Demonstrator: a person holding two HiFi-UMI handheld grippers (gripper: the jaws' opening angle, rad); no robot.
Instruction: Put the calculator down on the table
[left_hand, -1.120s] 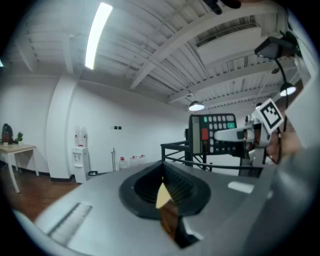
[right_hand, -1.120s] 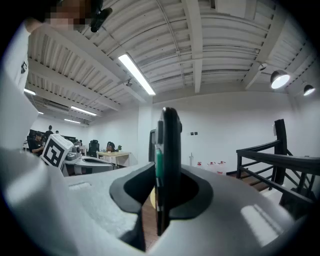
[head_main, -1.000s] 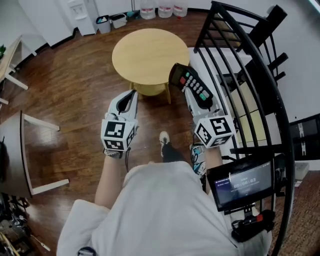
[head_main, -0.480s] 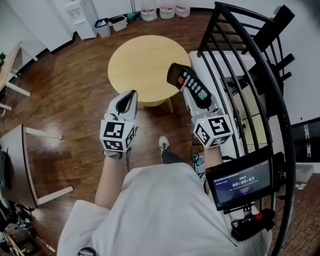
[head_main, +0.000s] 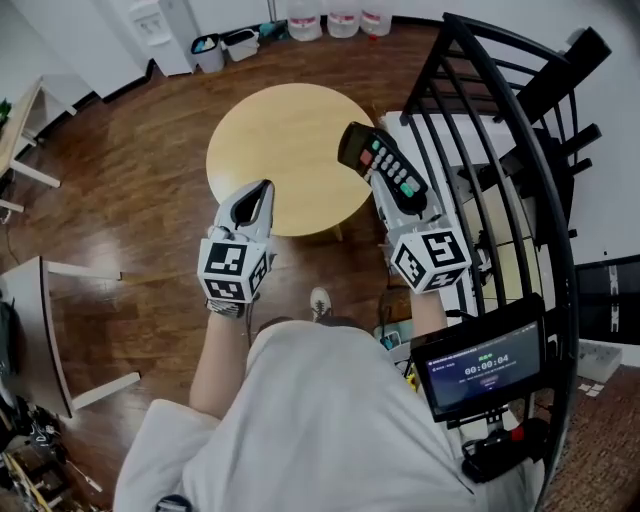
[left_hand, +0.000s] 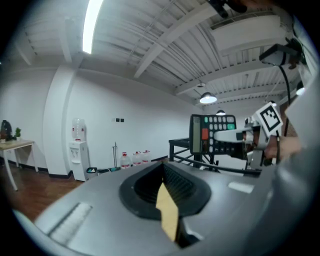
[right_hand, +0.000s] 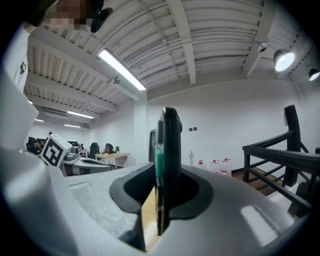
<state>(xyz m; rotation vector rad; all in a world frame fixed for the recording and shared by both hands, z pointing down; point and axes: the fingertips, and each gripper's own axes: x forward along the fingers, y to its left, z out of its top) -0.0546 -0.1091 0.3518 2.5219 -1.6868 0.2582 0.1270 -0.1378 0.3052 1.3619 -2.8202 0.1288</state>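
Calculator (head_main: 383, 170) was clamped edge-on in right gripper (head_main: 404, 203) jaws, raised over round counter's (head_main: 265, 150) right edge, likely for lowering. Left gripper (head_main: 259, 196) jaws were together, empty, at counter's near edge.

Calculator (head_main: 383, 170): lower end sunk btw the jaws of right gripper (head_main: 400, 203), so that part can't be seen. In right gripper view it's edge-on, key faces & display turned out of sight. In left gripper view the key labels are too small to read. Table (head_main: 270, 120): legs mostly under the top, near rim partly behind left gripper (head_main: 262, 192). Bottles (head_main: 343, 18) cut by top edge. Desk (head_main: 35, 330) cut by left edge. Screen (head_main: 486, 366): digits too blurry to be sure of. Person's legs hidden under torso, only one shoe (head_main: 319, 301) shows.
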